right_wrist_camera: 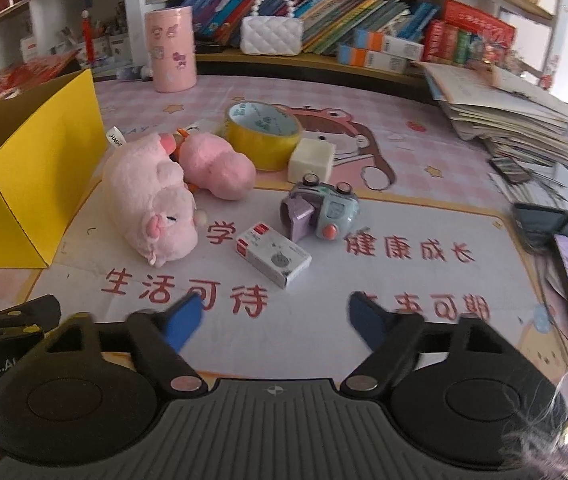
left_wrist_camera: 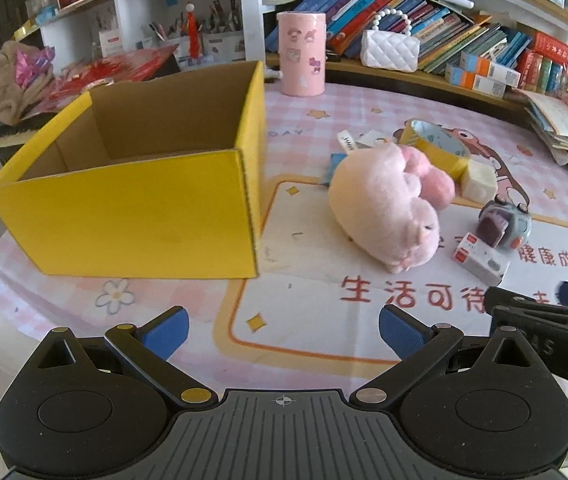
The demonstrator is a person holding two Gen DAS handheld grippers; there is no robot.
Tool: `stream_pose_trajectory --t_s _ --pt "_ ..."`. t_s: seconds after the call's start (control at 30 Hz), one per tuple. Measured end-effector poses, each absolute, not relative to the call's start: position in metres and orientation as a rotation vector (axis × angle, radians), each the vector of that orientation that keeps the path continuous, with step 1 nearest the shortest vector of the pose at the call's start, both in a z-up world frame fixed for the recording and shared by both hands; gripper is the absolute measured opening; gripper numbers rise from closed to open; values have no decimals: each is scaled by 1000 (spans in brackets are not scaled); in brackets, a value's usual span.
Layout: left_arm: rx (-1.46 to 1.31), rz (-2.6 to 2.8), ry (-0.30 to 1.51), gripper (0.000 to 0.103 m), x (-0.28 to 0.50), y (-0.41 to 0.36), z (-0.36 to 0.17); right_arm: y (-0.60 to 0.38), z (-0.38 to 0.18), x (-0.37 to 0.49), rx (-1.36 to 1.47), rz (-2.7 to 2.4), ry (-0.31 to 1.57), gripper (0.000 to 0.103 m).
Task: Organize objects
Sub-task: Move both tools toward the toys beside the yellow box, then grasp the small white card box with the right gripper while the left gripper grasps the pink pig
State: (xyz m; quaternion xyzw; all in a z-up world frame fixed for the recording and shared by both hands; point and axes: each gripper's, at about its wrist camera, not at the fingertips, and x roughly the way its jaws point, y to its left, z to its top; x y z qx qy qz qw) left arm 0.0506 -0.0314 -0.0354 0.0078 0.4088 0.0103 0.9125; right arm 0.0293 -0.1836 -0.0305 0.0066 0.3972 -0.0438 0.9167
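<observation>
While both of my tools hang over the near edge of the counter [right_wrist_camera: 424,152], nothing sits in either one: my left fingers [left_wrist_camera: 284,332] are spread wide and empty, and my right fingers [right_wrist_camera: 274,322] stand parted with only printed mat between them.

Taking the yellow box [left_wrist_camera: 144,208] as my marker, the small white carton [right_wrist_camera: 273,257] lies nearest my right fingers, well to the right of the box. I judge it light and stiff, best pinched across its narrow sides. Just beyond it sits a grey-blue toy clock [right_wrist_camera: 322,210] with a purple part; hard plastic, likely slippery, so I would grip its body, not the knobs.

Closest to the box's right wall lies the pink plush pig [right_wrist_camera: 152,204], pale, fuzzy, on its side. It should squash easily and weigh little; I would grab the thick middle. A second pink plush [right_wrist_camera: 220,168] touches it on the far side. Farther still stand a yellow tape roll [right_wrist_camera: 263,136] and a cream block [right_wrist_camera: 311,160]. The box looks empty inside.
</observation>
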Motion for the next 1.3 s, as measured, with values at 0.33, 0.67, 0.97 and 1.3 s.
stream_pose_trajectory --t_s 0.33,0.67,0.97,1.3 --pt "-56 64 867 102 64 -47 -36 -205 -46 70 -41 47 811 60" --pt "-151 68 794 102 62 -56 -25 -205 -62 94 -137 182 787 52" --pt "-88 31 761 102 72 -86 -16 -224 -69 108 -133 239 811 49" --pt "-134 86 787 101 103 -95 -20 -240 -54 94 -86 385 855 28"
